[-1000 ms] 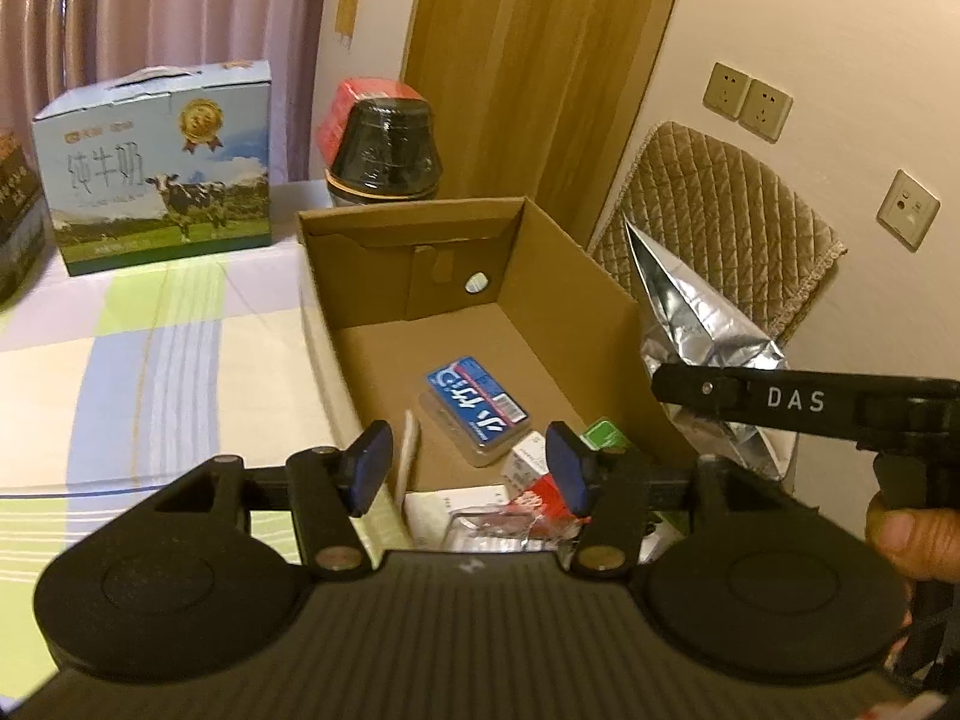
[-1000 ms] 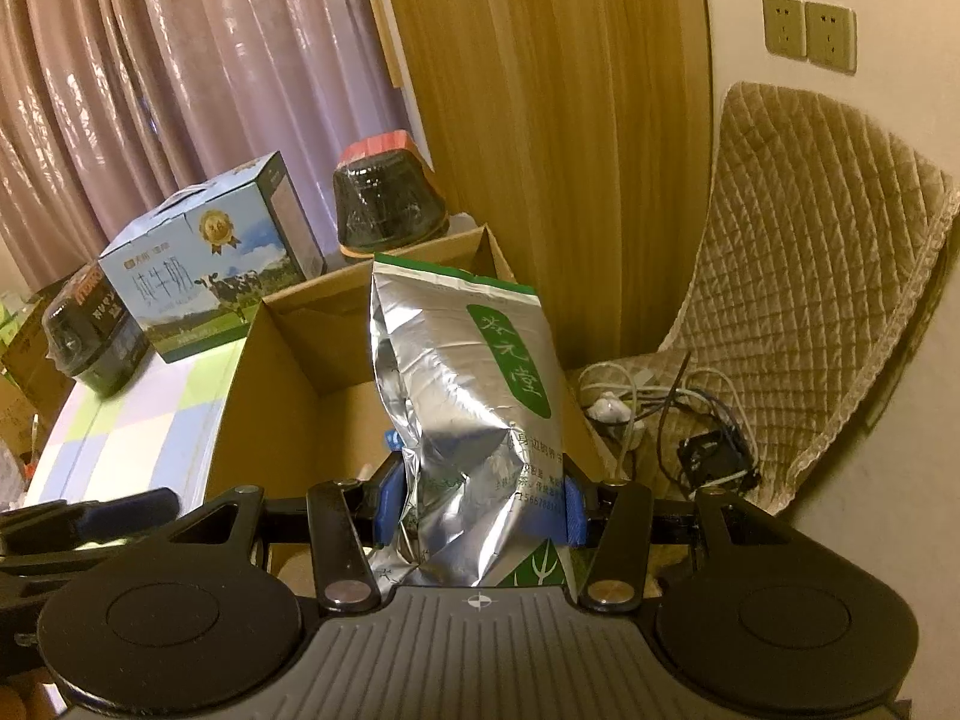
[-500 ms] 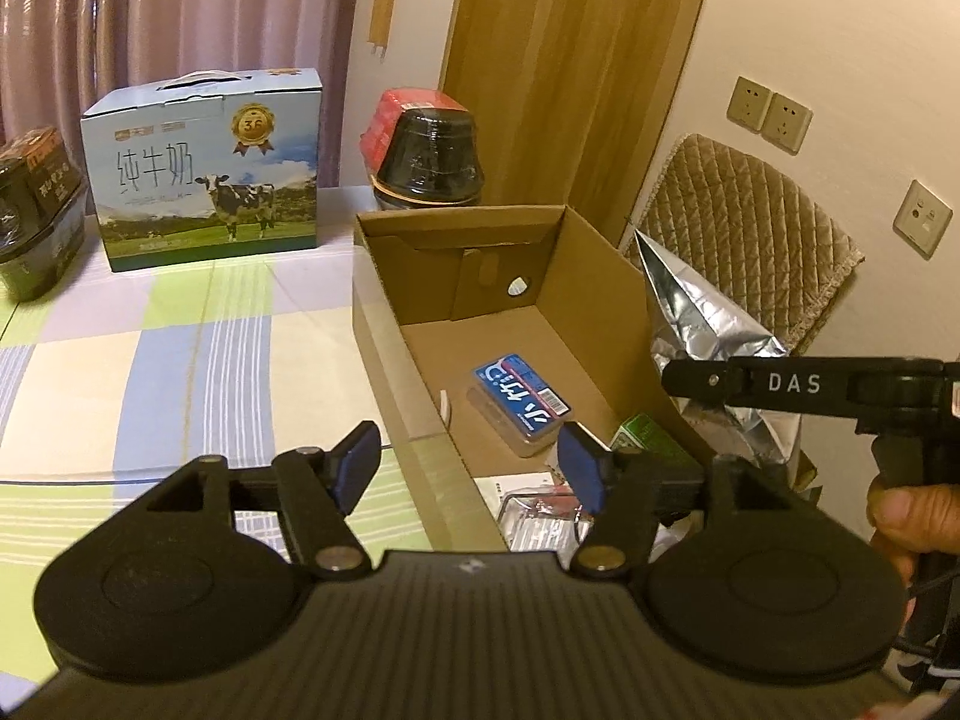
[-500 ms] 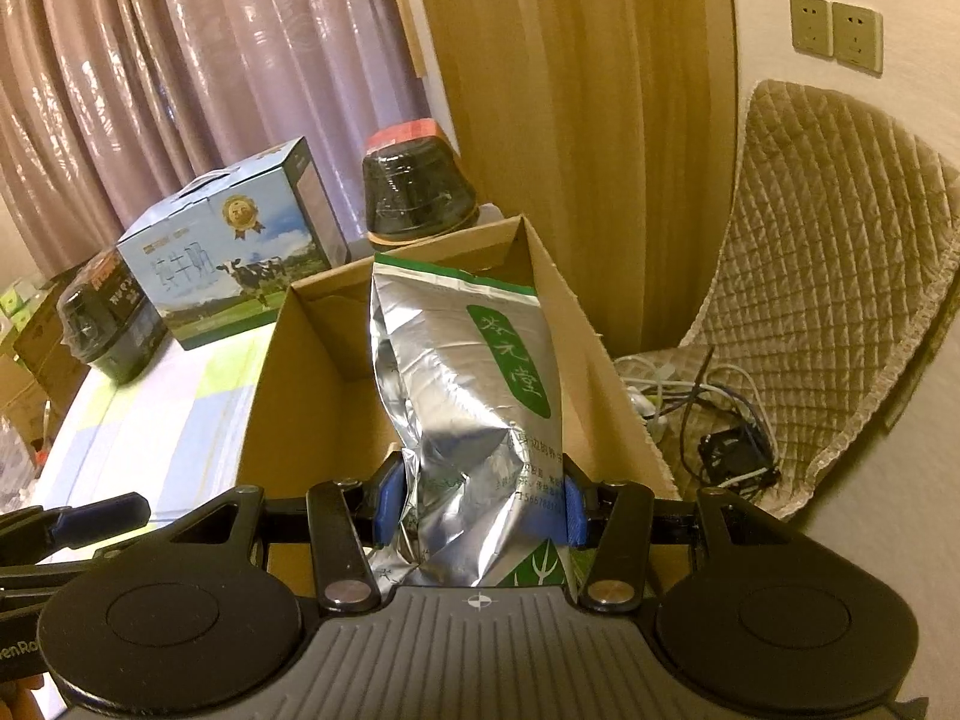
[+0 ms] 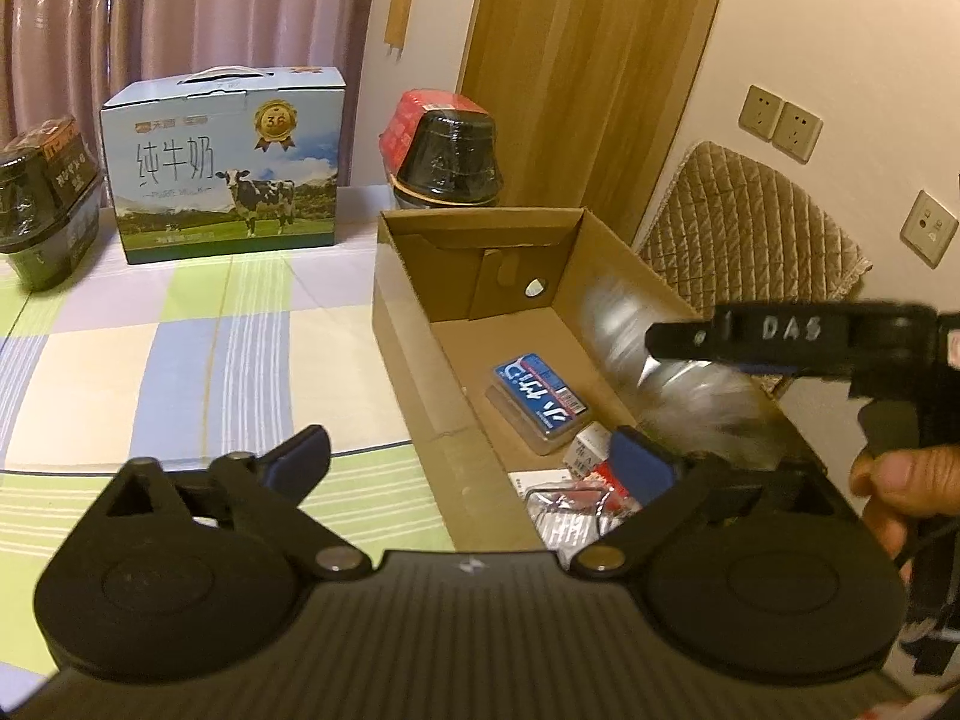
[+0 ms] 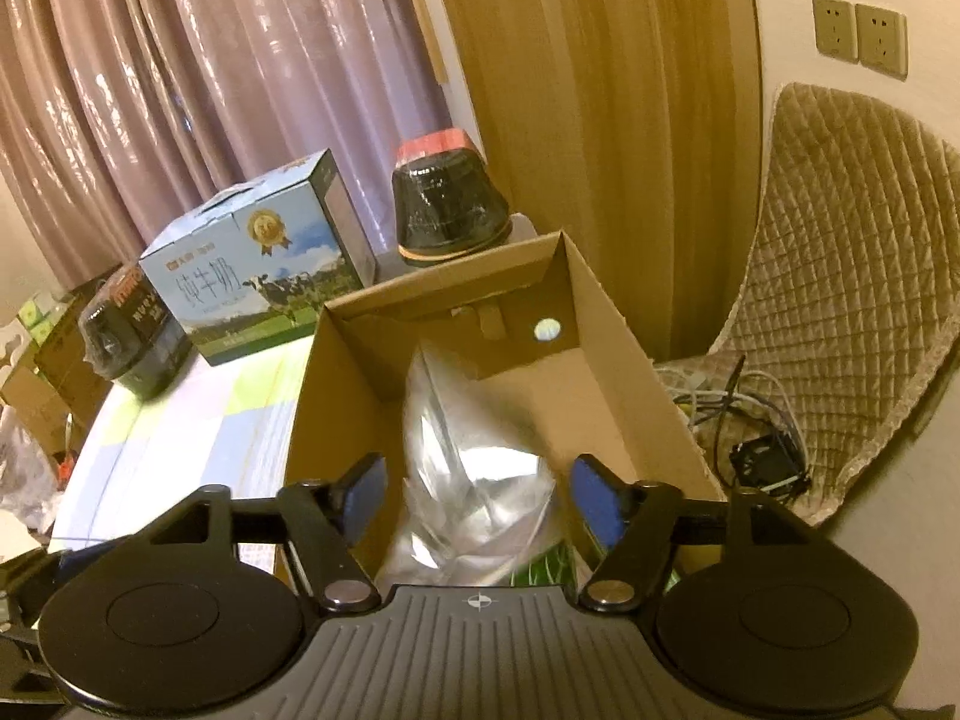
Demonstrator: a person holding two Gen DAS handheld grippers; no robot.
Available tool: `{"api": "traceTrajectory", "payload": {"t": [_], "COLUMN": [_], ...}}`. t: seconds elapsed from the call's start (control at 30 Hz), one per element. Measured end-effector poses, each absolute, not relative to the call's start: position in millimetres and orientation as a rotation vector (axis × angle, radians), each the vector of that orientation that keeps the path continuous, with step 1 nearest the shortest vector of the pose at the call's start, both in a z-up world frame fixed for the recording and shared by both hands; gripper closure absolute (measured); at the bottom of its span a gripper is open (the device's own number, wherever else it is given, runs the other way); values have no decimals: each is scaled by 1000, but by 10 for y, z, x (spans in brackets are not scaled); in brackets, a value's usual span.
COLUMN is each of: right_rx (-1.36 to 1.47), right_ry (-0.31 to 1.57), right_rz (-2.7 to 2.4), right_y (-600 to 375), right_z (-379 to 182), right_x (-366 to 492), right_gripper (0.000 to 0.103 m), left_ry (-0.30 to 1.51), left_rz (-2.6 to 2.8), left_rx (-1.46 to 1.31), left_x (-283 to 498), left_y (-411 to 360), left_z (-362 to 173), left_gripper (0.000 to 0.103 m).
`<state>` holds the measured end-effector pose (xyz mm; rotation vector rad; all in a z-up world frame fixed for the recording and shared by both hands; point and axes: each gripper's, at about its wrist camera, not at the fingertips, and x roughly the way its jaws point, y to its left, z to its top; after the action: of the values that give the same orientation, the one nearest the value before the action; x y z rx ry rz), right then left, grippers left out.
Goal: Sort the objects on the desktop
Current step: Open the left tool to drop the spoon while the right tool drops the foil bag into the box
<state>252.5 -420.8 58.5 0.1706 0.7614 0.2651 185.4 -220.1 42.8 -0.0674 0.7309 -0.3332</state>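
An open cardboard box (image 5: 408,324) (image 6: 606,324) stands on the checked tablecloth. A silver foil bag (image 6: 474,474) is blurred, loose between my right gripper's spread fingers, dropping into the box; it also shows in the left wrist view (image 5: 690,396). My right gripper (image 6: 477,501) is open just above the box's near end. Inside lie a blue-labelled plastic case (image 5: 537,393) and small packets (image 5: 591,480). My left gripper (image 5: 471,459) is open and empty, over the box's near left wall.
A blue milk carton (image 5: 225,180) and two dark wrapped jars (image 5: 447,156) (image 5: 45,198) stand at the back of the table. A quilted chair (image 6: 852,276) and cables (image 6: 750,414) lie right of the box. Curtains and a wooden door stand behind.
My right gripper has opened and let go of the foil bag, which is falling into the box. My left gripper has drawn back to the left and opened wider.
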Motion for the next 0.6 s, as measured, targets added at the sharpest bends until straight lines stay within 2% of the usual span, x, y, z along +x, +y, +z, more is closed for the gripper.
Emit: {"api": "traceTrajectory", "payload": {"t": [0.2,0.6], "right_rx": [176,185], "right_ry": [749,755], "right_rz": [234,212], "right_y": [-4291,-4447], "right_z": [623,732], "right_x": [2438,2028], "right_gripper": [20,8], "left_ry": [733,734], "left_rz": [-305,-267], "left_rx": [-76,-58], "left_x": [1773,1433], "left_y": [-2093,-2001], "left_z": [416,502], "left_gripper": [1,1]}}
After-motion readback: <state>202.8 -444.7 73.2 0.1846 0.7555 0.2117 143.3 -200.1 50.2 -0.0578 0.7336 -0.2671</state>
